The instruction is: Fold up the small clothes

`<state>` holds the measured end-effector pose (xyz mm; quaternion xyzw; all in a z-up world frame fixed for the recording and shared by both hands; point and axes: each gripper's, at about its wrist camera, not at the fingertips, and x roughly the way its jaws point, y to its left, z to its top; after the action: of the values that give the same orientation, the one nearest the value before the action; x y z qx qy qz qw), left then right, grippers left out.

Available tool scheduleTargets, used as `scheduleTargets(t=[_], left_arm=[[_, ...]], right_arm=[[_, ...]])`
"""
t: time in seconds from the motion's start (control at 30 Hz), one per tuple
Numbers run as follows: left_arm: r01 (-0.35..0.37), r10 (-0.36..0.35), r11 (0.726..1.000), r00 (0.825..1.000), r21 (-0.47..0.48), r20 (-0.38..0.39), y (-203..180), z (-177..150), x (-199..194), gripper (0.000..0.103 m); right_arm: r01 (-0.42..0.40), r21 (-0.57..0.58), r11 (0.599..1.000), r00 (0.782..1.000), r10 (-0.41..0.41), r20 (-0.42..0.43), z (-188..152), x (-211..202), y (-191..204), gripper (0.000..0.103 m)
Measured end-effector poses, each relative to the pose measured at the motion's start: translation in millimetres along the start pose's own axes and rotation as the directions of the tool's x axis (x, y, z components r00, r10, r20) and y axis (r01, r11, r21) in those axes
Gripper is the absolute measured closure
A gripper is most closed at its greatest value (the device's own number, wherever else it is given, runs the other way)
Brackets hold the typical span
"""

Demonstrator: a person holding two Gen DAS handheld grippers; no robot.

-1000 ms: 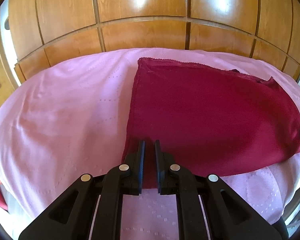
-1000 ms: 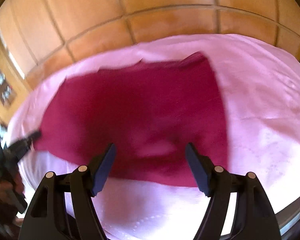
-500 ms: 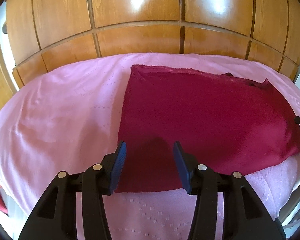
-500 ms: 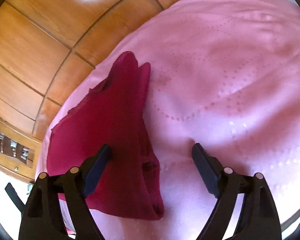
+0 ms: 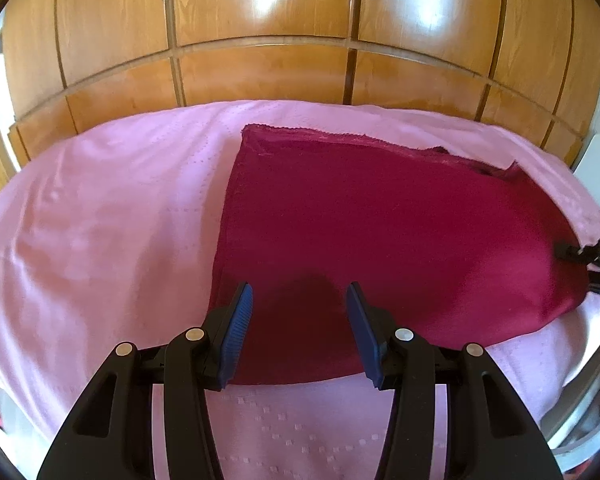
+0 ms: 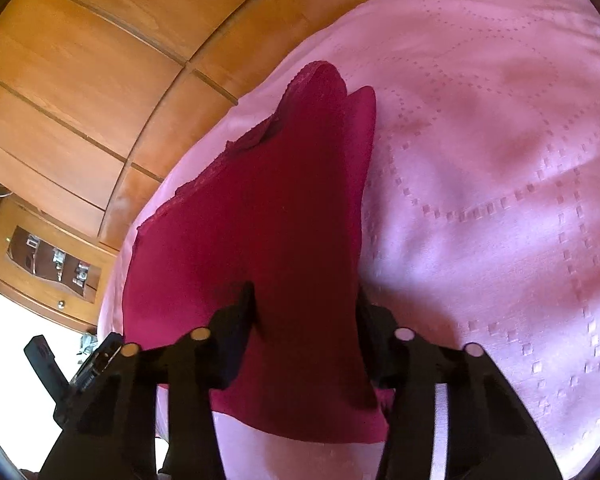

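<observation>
A dark red garment (image 5: 380,232) lies folded flat on the pink bedspread (image 5: 100,220). My left gripper (image 5: 300,304) is open and empty, just above the garment's near left corner. My right gripper (image 6: 304,300) is open, its fingers straddling the garment's (image 6: 260,208) right end, low against the cloth. The right gripper's tip also shows at the garment's right edge in the left wrist view (image 5: 576,254). The garment's far edge has a lace trim (image 6: 236,144).
A wooden panelled wardrobe (image 5: 260,40) stands behind the bed. A wooden nightstand drawer (image 6: 48,260) is at the left of the right wrist view. The bed's edge runs close below both grippers.
My left gripper opened and let go of the garment's near edge. My right gripper swung to the garment's right end and came down low over it, still open.
</observation>
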<state>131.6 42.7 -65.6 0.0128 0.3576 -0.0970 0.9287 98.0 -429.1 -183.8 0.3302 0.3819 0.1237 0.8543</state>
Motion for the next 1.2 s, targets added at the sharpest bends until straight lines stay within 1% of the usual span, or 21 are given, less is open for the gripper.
scheduleTargets(t=[0.03, 0.1, 0.17, 0.23, 0.3, 0.4, 0.43, 0.47, 0.5, 0.53, 0.57, 0.6, 0.7, 0.83, 0.9, 1.0, 1.03, 1.07, 1.13, 1.2], left_arm=[[0.016, -0.016, 1.000, 1.000, -0.010, -0.002, 1.5, 0.6, -0.2, 0.055], [0.059, -0.059, 0.998, 0.998, -0.027, -0.005, 4.6, 1.8, -1.9, 0.055], [0.096, -0.096, 0.995, 0.995, -0.033, -0.006, 6.3, 2.7, -3.9, 0.055], [0.153, -0.153, 0.988, 0.988, -0.036, -0.007, 7.9, 4.0, -5.2, 0.055], [0.186, -0.187, 0.982, 0.982, -0.038, -0.010, 9.8, 5.0, -5.3, 0.055], [0.244, -0.245, 0.968, 0.969, -0.057, -0.026, 16.3, 8.2, -0.6, 0.056], [0.262, -0.265, 0.962, 0.963, -0.078, -0.037, 21.0, 10.0, 4.2, 0.056], [0.267, -0.272, 0.959, 0.961, -0.098, -0.042, 25.6, 11.5, 7.2, 0.056], [0.277, -0.285, 0.953, 0.957, -0.123, -0.052, 30.7, 12.6, 12.0, 0.057], [0.293, -0.306, 0.943, 0.950, -0.160, -0.064, 38.0, 13.1, 17.9, 0.063], [0.309, -0.327, 0.932, 0.942, -0.190, -0.073, 43.6, 13.1, 22.7, 0.063], [0.328, -0.351, 0.921, 0.933, -0.213, -0.081, 48.2, 13.5, 27.1, 0.063], [0.358, -0.391, 0.896, 0.917, -0.263, -0.083, 57.4, 9.9, 35.1, 0.066], [0.385, -0.420, 0.877, 0.905, -0.288, -0.069, 60.3, 7.4, 38.7, 0.066], [0.397, -0.434, 0.868, 0.899, -0.300, -0.066, 62.3, 6.7, 40.8, 0.066], [0.421, -0.462, 0.845, 0.885, -0.330, -0.055, 68.9, 7.2, 41.1, 0.066], [0.426, -0.467, 0.838, 0.883, -0.341, -0.046, 73.0, 7.8, 39.7, 0.066], [0.425, -0.465, 0.830, 0.885, -0.361, -0.028, 80.4, 8.4, 36.1, 0.066], [0.420, -0.456, 0.817, 0.890, -0.394, 0.004, 94.3, 9.5, 30.6, 0.066], [0.436, -0.468, 0.786, 0.883, -0.438, 0.038, 110.8, 10.0, 25.3, 0.066]], right_arm=[[0.004, 0.000, 1.000, 1.000, -0.004, 0.002, -1.2, -0.2, -0.6, 0.066], [0.010, -0.005, 1.000, 1.000, -0.010, 0.009, -1.6, -3.0, 3.4, 0.071], [0.011, -0.019, 1.000, 1.000, -0.011, 0.023, 0.2, -6.4, 10.4, 0.073], [0.004, -0.039, 0.999, 0.999, -0.003, 0.041, 3.0, -12.8, 21.4, 0.074], [0.004, -0.059, 0.998, 0.999, -0.001, 0.054, 6.2, -17.7, 32.9, 0.075], [-0.004, -0.113, 0.994, 0.997, 0.012, 0.071, 11.8, -24.8, 59.3, 0.076], [-0.007, -0.141, 0.990, 0.997, 0.017, 0.076, 13.4, -26.9, 72.1, 0.076], [-0.009, -0.167, 0.986, 0.997, 0.022, 0.078, 15.7, -27.4, 85.7, 0.076], [-0.014, -0.186, 0.982, 0.997, 0.029, 0.078, 17.3, -26.5, 95.9, 0.077], [-0.028, -0.219, 0.975, 0.996, 0.046, 0.076, 19.3, -25.2, 112.8, 0.077], [-0.038, -0.243, 0.969, 0.996, 0.058, 0.073, 20.1, -22.8, 125.7, 0.077], [-0.046, -0.276, 0.960, 0.996, 0.066, 0.065, 20.4, -17.5, 144.6, 0.078], [-0.075, -0.346, 0.935, 0.995, 0.092, 0.032, 15.5, -2.8, 185.1, 0.078], [-0.103, -0.424, 0.900, 0.995, 0.097, -0.036, -1.1, 37.8, 238.5, 0.078], [-0.117, -0.448, 0.887, 0.993, 0.096, -0.069, -10.7, 56.2, 255.0, 0.079], [-0.126, -0.503, 0.855, 0.989, 0.066, -0.135, -31.1, 89.3, 276.1, 0.079], [-0.123, -0.528, 0.840, 0.985, 0.040, -0.166, -41.5, 105.0, 281.5, 0.079], [-0.118, -0.538, 0.834, 0.983, 0.023, -0.181, -45.1, 113.9, 282.9, 0.079], [-0.103, -0.587, 0.803, 0.978, -0.028, -0.209, -63.0, 134.1, 285.8, 0.079], [-0.097, -0.632, 0.769, 0.973, -0.061, -0.224, -77.8, 147.9, 286.1, 0.078]])
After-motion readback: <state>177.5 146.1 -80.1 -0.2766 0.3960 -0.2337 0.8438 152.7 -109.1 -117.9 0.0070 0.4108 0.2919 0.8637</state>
